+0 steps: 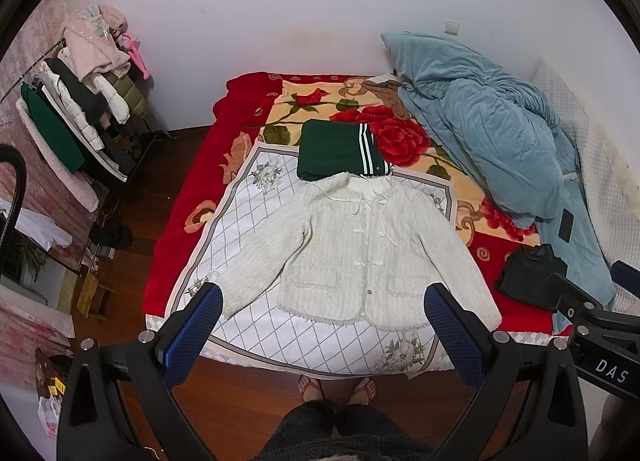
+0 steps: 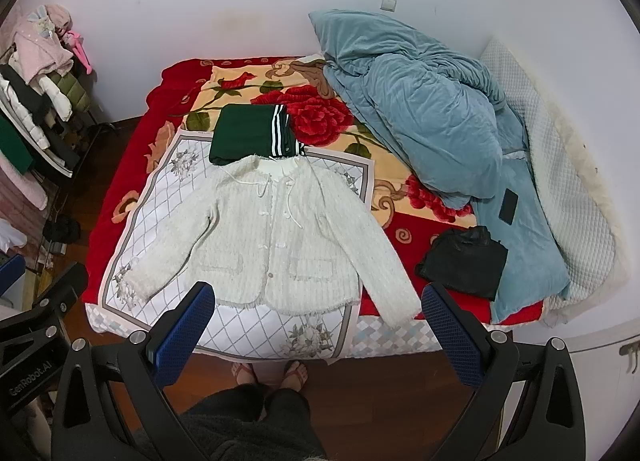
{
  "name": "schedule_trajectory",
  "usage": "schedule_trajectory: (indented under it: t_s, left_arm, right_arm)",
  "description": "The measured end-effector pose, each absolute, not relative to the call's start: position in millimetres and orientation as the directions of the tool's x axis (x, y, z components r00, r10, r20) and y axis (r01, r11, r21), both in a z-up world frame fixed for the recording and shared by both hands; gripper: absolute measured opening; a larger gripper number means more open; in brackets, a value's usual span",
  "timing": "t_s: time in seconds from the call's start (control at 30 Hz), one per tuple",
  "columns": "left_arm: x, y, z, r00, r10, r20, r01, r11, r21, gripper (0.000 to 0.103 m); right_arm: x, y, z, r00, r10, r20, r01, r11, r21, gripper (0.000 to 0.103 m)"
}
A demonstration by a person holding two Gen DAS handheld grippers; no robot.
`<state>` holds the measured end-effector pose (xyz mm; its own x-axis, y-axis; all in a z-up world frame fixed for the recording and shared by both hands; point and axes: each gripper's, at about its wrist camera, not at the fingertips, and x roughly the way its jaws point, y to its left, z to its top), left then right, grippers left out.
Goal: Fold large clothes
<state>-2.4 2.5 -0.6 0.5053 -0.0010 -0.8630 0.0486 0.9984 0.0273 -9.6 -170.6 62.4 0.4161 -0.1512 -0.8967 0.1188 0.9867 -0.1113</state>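
Left wrist view: left gripper (image 1: 320, 335) held above the near bed edge, fingers (image 1: 192, 335) spread wide, nothing between them; white jacket (image 1: 352, 249) lies flat and unfolded at frame centre on a white diamond-patterned cloth (image 1: 304, 337), front up, sleeves spread toward lower left and lower right, hem toward the camera; folded green garment (image 1: 336, 151) with white stripes just above the jacket's collar, touching it; red floral blanket (image 1: 184, 197) under both; rumpled blue duvet (image 1: 488, 133) at upper right; black bundle (image 1: 528, 273) at right, near the jacket's sleeve but apart; clothes rack (image 1: 80, 101) at upper left; person's feet (image 1: 336, 389) in sandals at bottom centre on the wooden floor.

Right wrist view: right gripper (image 2: 316, 329) likewise released, fingers (image 2: 452, 335) wide apart and empty, hovering over the near bed edge; jacket sits centre-left of frame; dark phone (image 2: 508, 205) on the duvet at right; part of the other gripper at lower left.
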Motion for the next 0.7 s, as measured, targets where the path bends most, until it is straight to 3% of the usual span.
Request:
schedule_trajectory:
  t_s: [0.7]
  left_arm:
    - [-5,-1,-3,0.508,-0.005,-0.861,0.055,0.998,0.027,0.103]
  right_arm:
    - [1,-166,70,0.417,-0.154,-0.896,0.114,0.987,-0.116,0.103]
